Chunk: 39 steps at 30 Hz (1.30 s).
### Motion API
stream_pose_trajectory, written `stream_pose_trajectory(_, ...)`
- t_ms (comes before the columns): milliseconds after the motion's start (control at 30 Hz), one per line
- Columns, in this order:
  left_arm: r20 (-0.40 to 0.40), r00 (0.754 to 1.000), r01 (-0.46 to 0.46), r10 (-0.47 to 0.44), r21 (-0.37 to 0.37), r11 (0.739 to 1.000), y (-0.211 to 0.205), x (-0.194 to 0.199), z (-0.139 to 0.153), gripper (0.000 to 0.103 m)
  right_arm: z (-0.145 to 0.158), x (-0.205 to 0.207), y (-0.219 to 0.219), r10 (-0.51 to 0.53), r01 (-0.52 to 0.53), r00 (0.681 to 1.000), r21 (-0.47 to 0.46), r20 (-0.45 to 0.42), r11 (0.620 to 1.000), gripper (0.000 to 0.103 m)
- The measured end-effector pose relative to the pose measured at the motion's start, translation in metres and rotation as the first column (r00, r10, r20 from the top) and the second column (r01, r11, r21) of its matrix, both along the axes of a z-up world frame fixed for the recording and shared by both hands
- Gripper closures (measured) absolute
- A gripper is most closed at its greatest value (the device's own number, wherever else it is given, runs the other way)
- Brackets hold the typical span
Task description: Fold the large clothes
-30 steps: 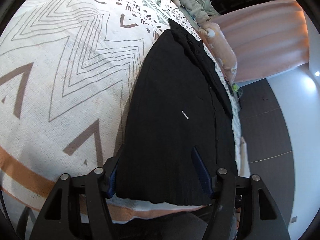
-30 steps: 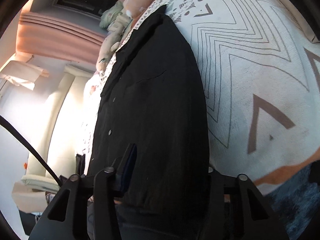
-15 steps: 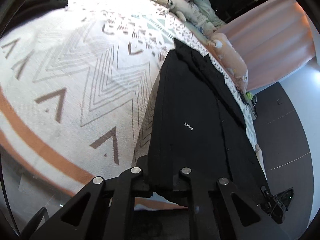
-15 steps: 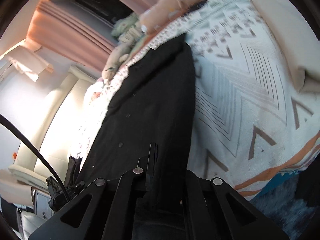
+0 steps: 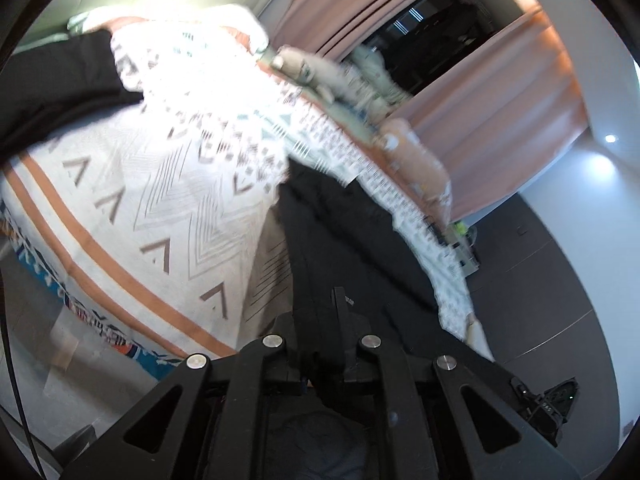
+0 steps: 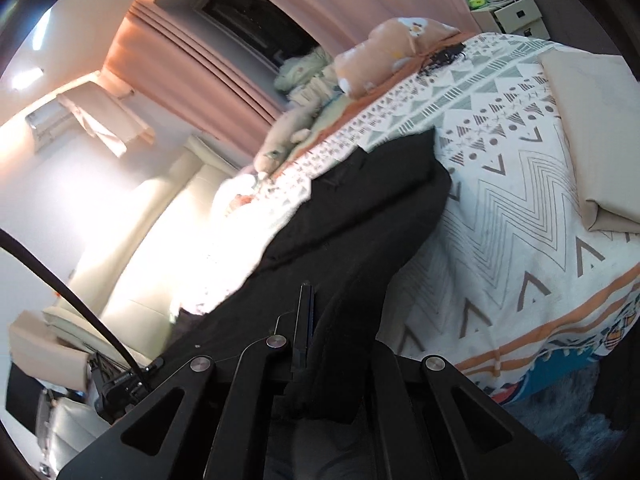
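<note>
A large black garment point(image 5: 344, 240) lies lengthwise on the patterned bed cover point(image 5: 160, 200), with its near end raised off the bed. My left gripper point(image 5: 324, 320) is shut on the garment's near hem. In the right wrist view the same black garment point(image 6: 360, 216) runs from the bed up into my right gripper point(image 6: 320, 320), which is shut on the hem's other corner. The far collar end still rests on the cover point(image 6: 520, 184).
Plush toys point(image 6: 384, 52) and pillows line the far side of the bed by pink curtains point(image 5: 500, 100). A folded beige cloth point(image 6: 596, 128) lies on the right of the bed. Another dark garment point(image 5: 56, 80) lies at the left. A cream sofa point(image 6: 132, 248) stands beyond.
Both grippers closed on the garment's near hem, then lifted it and pulled back from the bed. More of the bed and room shows now.
</note>
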<state>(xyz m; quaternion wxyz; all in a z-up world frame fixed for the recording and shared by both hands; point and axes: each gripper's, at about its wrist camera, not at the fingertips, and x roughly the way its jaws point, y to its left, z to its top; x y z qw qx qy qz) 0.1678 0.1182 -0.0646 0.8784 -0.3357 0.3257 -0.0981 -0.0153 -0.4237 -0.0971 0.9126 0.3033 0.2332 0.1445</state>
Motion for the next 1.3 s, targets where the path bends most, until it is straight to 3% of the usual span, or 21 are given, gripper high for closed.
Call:
stream_pose_trajectory(333,0.188,0.982,-0.008,0.014,-0.03,1.0,0.008,-0.058,0.071,0.092,0.051,-0.076,0.001,0.018,-0.015,0.989,-0.017,0.15,1.0,0.103)
stream_pose_trajectory(633,0.248,0.968,-0.03,0.035,-0.025,0.999,0.012,-0.076,0.097,0.092,0.067,-0.103,0.003,0.037,-0.033,0.976,-0.021,0.214,0.999,0.103)
stream_pose_trajectory(933,0.237,0.97,-0.059,0.057,0.002,0.998,0.007,-0.013,0.112,0.092,0.087,-0.037,0.007,0.002,0.005,0.976,-0.032,0.218,0.999,0.103)
stream_pose_trajectory(1300,0.185,0.981,-0.073,0.063,0.051,0.996,-0.002,0.102,0.113,0.092,0.105,0.067,0.013,-0.029,0.035,0.982,-0.025,0.185,0.999,0.103)
